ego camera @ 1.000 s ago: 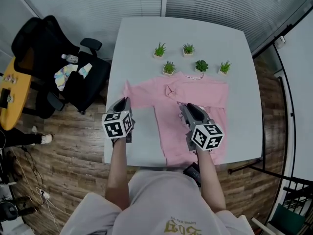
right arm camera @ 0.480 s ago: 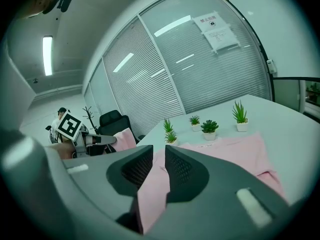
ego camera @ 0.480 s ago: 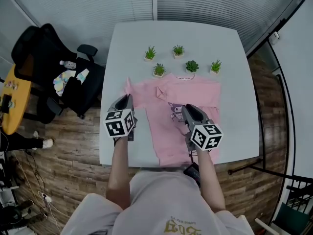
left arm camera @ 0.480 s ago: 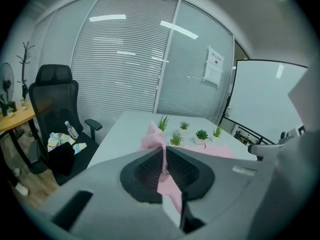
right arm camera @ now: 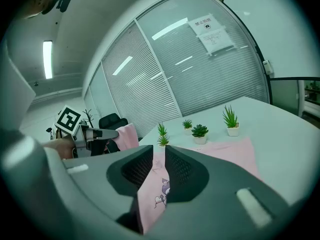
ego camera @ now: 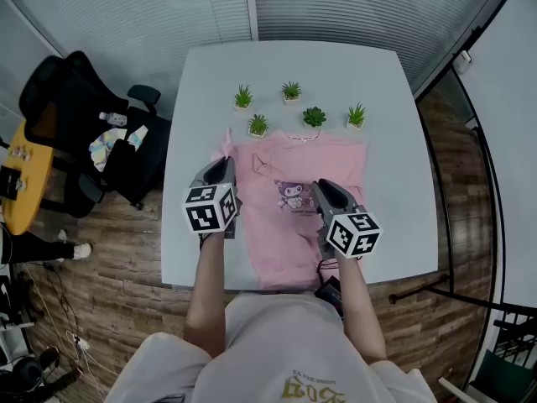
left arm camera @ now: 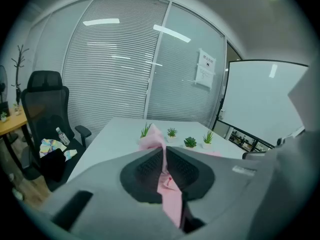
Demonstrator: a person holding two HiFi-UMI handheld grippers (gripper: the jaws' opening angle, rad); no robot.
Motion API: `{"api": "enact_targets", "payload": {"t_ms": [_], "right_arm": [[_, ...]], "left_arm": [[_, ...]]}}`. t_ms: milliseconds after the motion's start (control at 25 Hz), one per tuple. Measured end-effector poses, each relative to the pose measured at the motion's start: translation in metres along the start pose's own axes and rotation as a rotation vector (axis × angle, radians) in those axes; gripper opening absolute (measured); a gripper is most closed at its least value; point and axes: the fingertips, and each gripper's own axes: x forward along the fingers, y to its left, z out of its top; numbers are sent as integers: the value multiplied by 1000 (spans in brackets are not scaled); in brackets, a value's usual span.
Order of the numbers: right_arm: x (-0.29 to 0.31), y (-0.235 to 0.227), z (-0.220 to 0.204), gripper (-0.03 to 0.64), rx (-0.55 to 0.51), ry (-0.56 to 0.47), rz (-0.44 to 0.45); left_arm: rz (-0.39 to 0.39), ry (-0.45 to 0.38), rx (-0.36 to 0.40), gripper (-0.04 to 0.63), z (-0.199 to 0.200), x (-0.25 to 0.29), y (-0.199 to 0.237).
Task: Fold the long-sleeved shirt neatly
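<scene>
Found the left tongs [ego camera: 223, 164] clamped shut on a pinch of pink cloth, seemingly the left sleeve of the shirt [ego camera: 289, 225], held clear of the counter [ego camera: 336, 70] on the near side of the potted plants [ego camera: 291, 91] and off their left end. Confirmed in the left gripper view: cloth sandwiched between closed jaws and hanging down out of them.

Found the shirt itself spread face up on the counter, collar just beside the plants, hem well to their near side, cartoon print [ego camera: 292, 193] in view.

Found the right tongs [ego camera: 323, 188] narrowed onto a lifted fold of the shirt body, on the near side of the plants and under their right half. Confirmed in the right gripper view: printed cloth gripped between the pads.

Judged the step in hand to be an early lengthwise fold, taking the left sleeve and side in over the body. Not yet laid flat.

Calls next for carrying the left tongs across to the right, lowering the sleeve onto the body, keeping the folded edge straight and square to the plants, then letting go low. Expect bunching at the shoulder if let go high.
</scene>
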Motion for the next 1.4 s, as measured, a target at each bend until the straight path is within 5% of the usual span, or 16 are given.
{"api": "enact_targets", "payload": {"t_ms": [600, 1240, 1320, 1400], "right_arm": [[-27, -51, 12, 87, 31, -16, 9], [-36, -99, -14, 88, 59, 47, 12], [-35, -100, -18, 88, 64, 53, 21], [-34, -100, -21, 89, 67, 57, 31]], "left_arm": [[-95, 20, 60, 20, -1, 51, -109], [-69, 196, 75, 31, -93, 149, -143], [-109, 255, 61, 72, -109, 156, -149], [-152, 308, 43, 191, -123, 159, -154]]}}
